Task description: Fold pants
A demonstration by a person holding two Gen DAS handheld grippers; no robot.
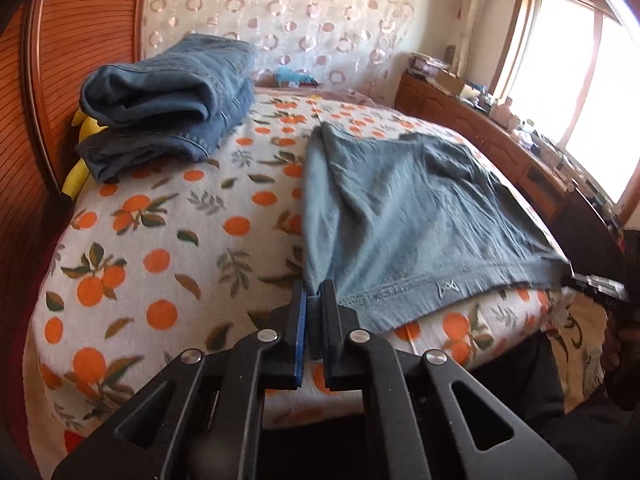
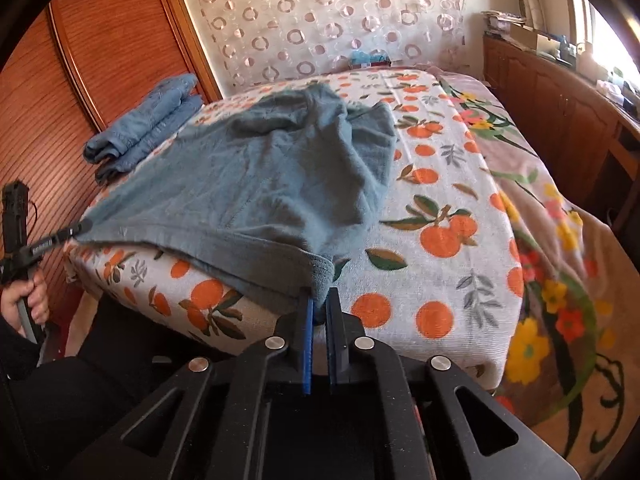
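Grey-blue pants (image 1: pixel 404 216) lie spread on the orange-print bed cover (image 1: pixel 168 240), their waistband along the near edge. My left gripper (image 1: pixel 313 292) is shut on the waistband's left corner. My right gripper (image 2: pixel 319 300) is shut on the waistband's right corner, and the pants (image 2: pixel 260 184) run away from it, bunched at the far end. The left gripper also shows in the right wrist view (image 2: pixel 82 226) at the far left, pinching the other corner. The right gripper shows at the right edge of the left wrist view (image 1: pixel 568 274).
A stack of folded blue jeans (image 1: pixel 168 104) sits at the bed's far left by the wooden headboard (image 1: pixel 80 40). A patterned cloth (image 2: pixel 320 20) hangs at the back. A wooden cabinet (image 2: pixel 560 112) with clutter runs along the right under the window. A floral blanket (image 2: pixel 552 280) drapes the bed's right side.
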